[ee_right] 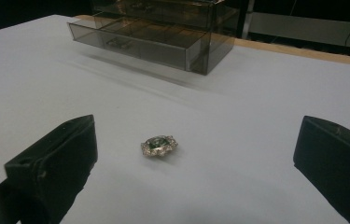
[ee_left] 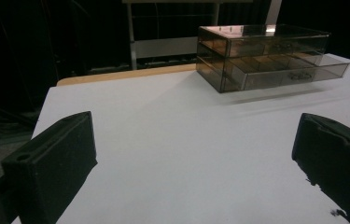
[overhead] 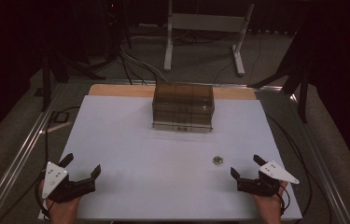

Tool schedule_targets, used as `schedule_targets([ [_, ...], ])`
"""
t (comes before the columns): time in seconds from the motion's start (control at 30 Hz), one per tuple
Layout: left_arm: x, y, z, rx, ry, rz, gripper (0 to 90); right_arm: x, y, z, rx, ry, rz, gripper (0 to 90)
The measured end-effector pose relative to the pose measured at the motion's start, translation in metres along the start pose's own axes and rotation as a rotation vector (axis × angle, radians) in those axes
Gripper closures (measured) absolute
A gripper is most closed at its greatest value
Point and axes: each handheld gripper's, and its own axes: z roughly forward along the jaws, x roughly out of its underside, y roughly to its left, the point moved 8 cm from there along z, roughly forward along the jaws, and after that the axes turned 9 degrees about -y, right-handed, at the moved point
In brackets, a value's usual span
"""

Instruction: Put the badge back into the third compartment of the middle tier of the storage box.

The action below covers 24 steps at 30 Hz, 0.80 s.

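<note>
We hold both grippers low at the near edge of the white table (overhead: 116, 140), one at each corner; our left gripper (overhead: 81, 169) has its jaws spread wide with nothing between them, and our right gripper (overhead: 246, 165) is spread just as wide and just as empty. The thing we seem to be after is a small jewelled brooch (overhead: 216, 160), silvery with a green stone; it lies flat on the bare table, near our right gripper and a little ahead of it toward the middle; in the right gripper view the brooch (ee_right: 159, 146) sits between the lines of the two jaws but farther out than their tips, touching neither. Well beyond it, toward the far side of the table, stands a smoky transparent drawer box (overhead: 183, 106); its bottom drawer (ee_left: 294, 70) is pulled out, and we can make out dividers inside, though what lies in the compartments is too dim to tell.

As we judge it, the work is at its very start: the brooch is not yet picked up, and no gripper touches the box; the drawer already standing open is the one piece of preparation in place. What is left, by our reading, is nearly everything; closing on the brooch, carrying it to the open drawer, setting it in a compartment, and perhaps pushing the drawer shut.
</note>
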Motion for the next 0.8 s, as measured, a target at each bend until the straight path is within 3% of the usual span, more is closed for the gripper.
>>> schedule_targets([
  [0.4, 0.004, -0.002, 0.004, 0.006, 0.018, 0.011, 0.7, -0.003, 0.005, 0.002, -0.029, 0.023, 0.017, 0.0],
  [0.8, 0.001, -0.001, 0.002, -0.003, 0.004, 0.018, 0.7, -0.018, 0.011, 0.010, -0.038, 0.052, -0.009, 0.0],
])
